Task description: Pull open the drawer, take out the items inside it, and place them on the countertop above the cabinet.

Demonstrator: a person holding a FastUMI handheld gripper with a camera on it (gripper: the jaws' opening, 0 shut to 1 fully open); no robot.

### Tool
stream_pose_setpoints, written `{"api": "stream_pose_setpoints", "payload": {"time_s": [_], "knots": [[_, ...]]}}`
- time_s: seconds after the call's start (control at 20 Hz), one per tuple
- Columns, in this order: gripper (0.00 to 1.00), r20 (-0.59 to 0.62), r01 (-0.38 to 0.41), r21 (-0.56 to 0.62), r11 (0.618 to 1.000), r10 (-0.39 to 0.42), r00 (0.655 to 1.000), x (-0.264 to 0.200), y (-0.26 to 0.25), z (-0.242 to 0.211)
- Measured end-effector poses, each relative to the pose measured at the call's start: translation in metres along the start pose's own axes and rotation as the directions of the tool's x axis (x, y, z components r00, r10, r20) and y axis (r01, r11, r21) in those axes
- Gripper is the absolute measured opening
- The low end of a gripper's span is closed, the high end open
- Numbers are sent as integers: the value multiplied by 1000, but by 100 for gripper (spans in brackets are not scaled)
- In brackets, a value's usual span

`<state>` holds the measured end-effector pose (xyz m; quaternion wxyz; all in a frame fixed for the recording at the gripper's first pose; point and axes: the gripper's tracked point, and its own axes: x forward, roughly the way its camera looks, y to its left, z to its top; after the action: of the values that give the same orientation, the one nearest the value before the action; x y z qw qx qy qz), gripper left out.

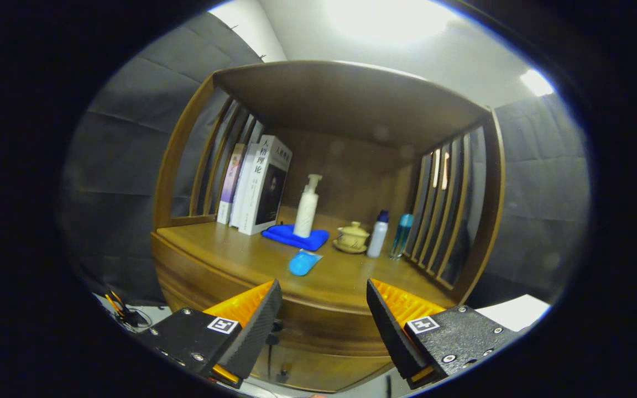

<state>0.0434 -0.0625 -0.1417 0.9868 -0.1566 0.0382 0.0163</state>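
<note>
Gripper view: jaws apart and empty before the cabinet (318,326), its drawer (324,362) low between them. A blue packet (303,262) already lies on the surface (224,249); whether more remains inside I can't tell

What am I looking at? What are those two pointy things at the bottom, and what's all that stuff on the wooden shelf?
The two pointy things are the fingers of a gripper, a grabbing tool that a person holds in one hand. The camera rides on that tool and looks forward along the fingers, which is why the picture looks round and bent. The fingers are apart and holding nothing.

Beyond them is a wooden cabinet with a countertop. On it stand some books, a white pump bottle on a folded blue cloth, a small blue packet nearer the fingers, a lidded teacup, a white bottle with a dark cap and a slim teal bottle. The drawer front sits just below the countertop's edge.
</note>
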Motion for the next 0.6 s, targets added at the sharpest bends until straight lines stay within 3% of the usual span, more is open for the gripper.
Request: {"api": "stream_pose_setpoints", "payload": {"time_s": [0.2, 0.4, 0.6], "knots": [[95, 46, -40, -40, 998, 42, 998, 4, -11, 33], [95, 112, -29, -95, 995, 40, 993, 0, -24, 66], [95, 107, 61, -43, 997, -56, 993, -10, -50, 96]]}}
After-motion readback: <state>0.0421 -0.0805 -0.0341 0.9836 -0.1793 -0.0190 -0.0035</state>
